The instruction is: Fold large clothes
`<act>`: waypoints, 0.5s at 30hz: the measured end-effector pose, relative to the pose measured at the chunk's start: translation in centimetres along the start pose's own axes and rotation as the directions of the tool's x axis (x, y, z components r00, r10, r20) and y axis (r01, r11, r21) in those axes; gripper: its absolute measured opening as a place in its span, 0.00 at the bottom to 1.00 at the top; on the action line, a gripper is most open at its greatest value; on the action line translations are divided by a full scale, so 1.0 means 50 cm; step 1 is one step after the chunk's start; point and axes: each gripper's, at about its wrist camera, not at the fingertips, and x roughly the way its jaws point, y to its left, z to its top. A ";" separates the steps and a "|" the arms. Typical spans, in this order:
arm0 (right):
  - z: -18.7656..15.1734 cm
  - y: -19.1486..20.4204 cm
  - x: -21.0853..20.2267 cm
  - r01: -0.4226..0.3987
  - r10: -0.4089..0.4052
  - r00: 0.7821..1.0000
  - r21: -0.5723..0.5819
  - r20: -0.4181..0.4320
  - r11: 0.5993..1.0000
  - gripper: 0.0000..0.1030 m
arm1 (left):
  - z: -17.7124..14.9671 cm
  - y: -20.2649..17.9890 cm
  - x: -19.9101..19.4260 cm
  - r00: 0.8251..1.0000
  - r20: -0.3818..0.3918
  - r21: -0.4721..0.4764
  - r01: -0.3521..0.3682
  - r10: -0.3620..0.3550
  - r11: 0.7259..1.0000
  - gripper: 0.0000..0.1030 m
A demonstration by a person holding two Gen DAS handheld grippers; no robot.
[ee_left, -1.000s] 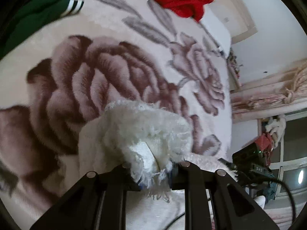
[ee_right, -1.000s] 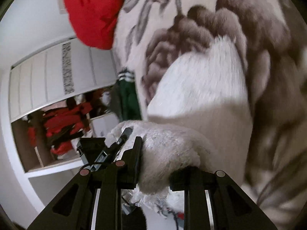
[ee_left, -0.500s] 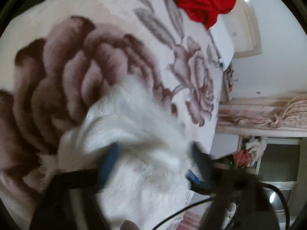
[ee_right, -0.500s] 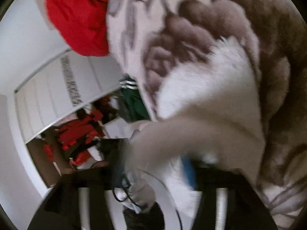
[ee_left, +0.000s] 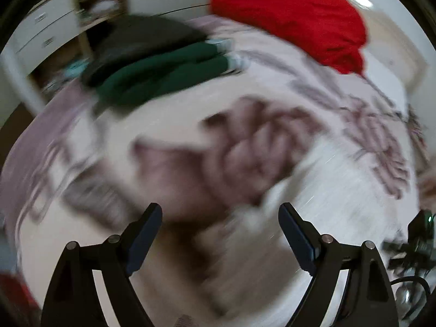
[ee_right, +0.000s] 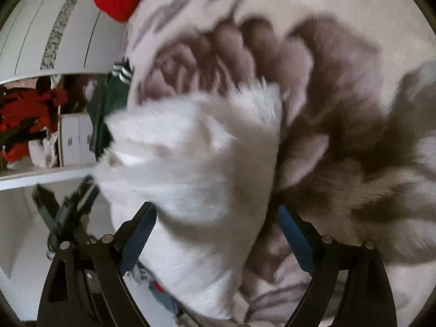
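A white fluffy garment [ee_right: 196, 163] lies folded on a bed covered by a rose-patterned blanket [ee_right: 340, 68]. In the right wrist view my right gripper [ee_right: 216, 218] is open, its jaws spread wide around the near end of the garment without clamping it. In the blurred left wrist view my left gripper [ee_left: 220, 218] is open and empty above the blanket [ee_left: 190, 150]; the white garment [ee_left: 340, 190] lies to its right.
A red garment [ee_left: 294, 16] is heaped at the far end of the bed. Folded green and dark clothes [ee_left: 163, 70] lie at the far left. A white wardrobe [ee_right: 41, 27] and shelves with red items [ee_right: 21, 117] stand beside the bed.
Both grippers have opened and let go of the white garment. The left gripper has swung left, away from it; the garment now rests on the blanket.
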 end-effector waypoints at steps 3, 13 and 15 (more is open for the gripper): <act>0.034 -0.027 0.077 -0.096 0.096 0.994 0.002 -0.049 0.995 0.96 | -0.088 0.063 0.022 0.994 -0.070 -0.044 -0.086 0.083 0.995 0.85; -0.018 -0.028 0.101 -0.260 0.234 0.961 0.186 0.149 0.948 0.46 | -0.208 0.128 0.019 0.977 -0.158 -0.074 -0.154 0.141 0.985 0.85; -0.094 -0.038 0.067 -0.336 0.272 0.930 0.269 0.248 0.903 0.43 | -0.213 0.141 -0.004 0.977 -0.160 -0.086 -0.157 0.142 0.984 0.84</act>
